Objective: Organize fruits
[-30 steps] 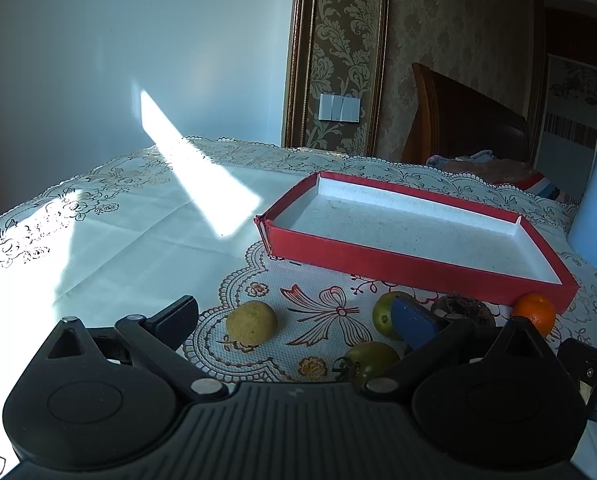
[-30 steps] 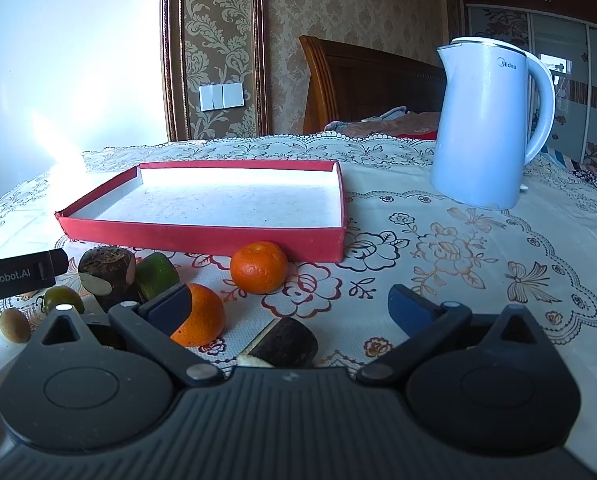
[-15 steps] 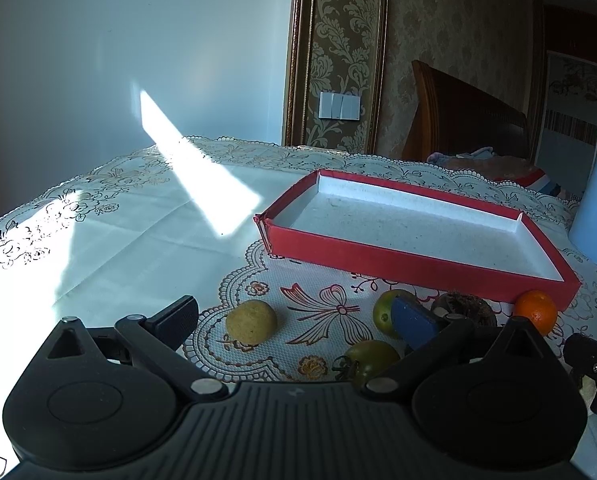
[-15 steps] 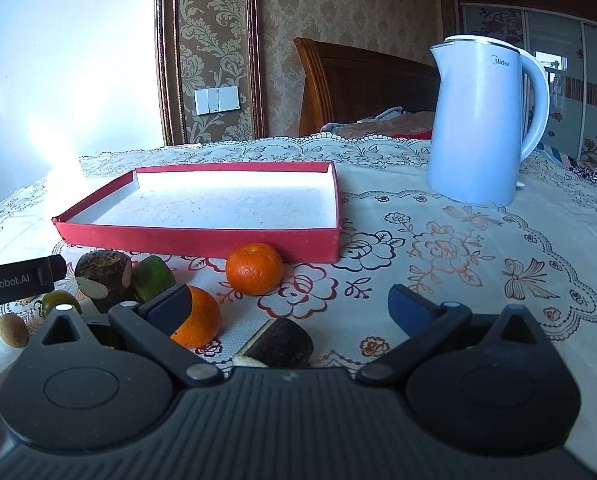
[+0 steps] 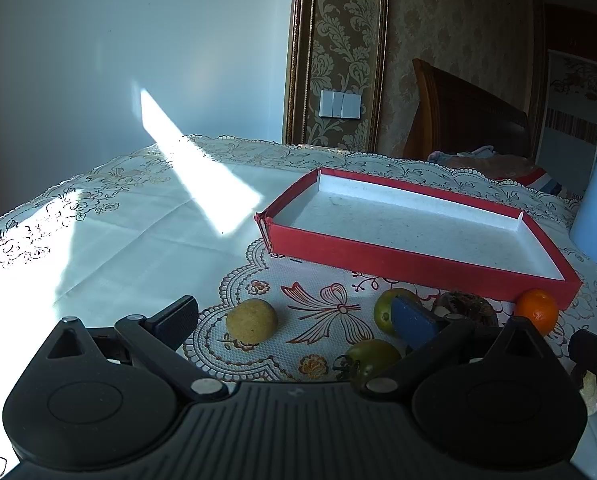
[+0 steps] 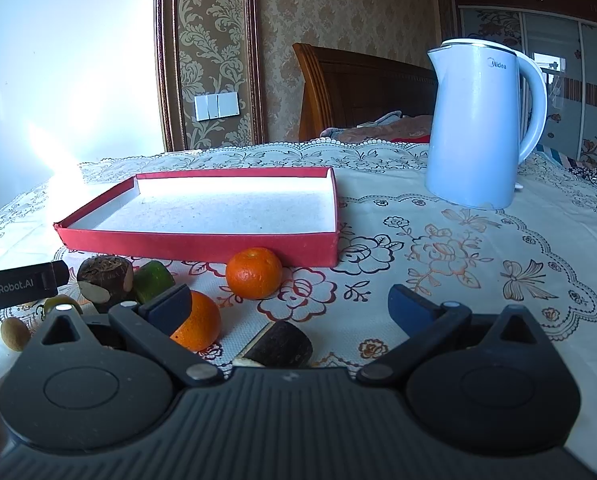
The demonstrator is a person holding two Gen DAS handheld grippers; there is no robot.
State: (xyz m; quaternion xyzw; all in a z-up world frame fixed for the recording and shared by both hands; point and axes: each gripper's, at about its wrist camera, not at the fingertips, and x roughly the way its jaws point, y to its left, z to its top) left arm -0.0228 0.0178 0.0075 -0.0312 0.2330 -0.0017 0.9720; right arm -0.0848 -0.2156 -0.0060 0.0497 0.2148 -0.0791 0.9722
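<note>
On the lace-patterned tablecloth point(image 6: 478, 264), lower half of both frames, loose fruit sits just in front of the red tray point(image 6: 194, 246), which holds nothing yet. Left gripper point(image 5: 294, 316) has fingers spread wide, gripping nothing; the tan round fruit point(image 5: 251, 320) lies between them, lower centre of the left wrist view, with a green fruit point(image 5: 382, 310) and a green tomato point(image 5: 372, 358) by the right finger. Right gripper point(image 6: 288, 304) is also wide apart and empty; an orange point(image 6: 200, 326) sits against its left finger, a dark cut piece point(image 6: 284, 346) low between the fingers, a second orange point(image 6: 253, 267) just beside the tray wall, a brown husked fruit point(image 6: 105, 276) at left. Blue kettle point(image 6: 476, 128) stands upper right, well apart from the fruit. Judgement: first pick not made, both tools at approach stage. Next move probably needs one gripper lowered to straddle its nearest fruit, closing gently so the fruit doesn't roll off, then a lift over the tray wall.
</note>
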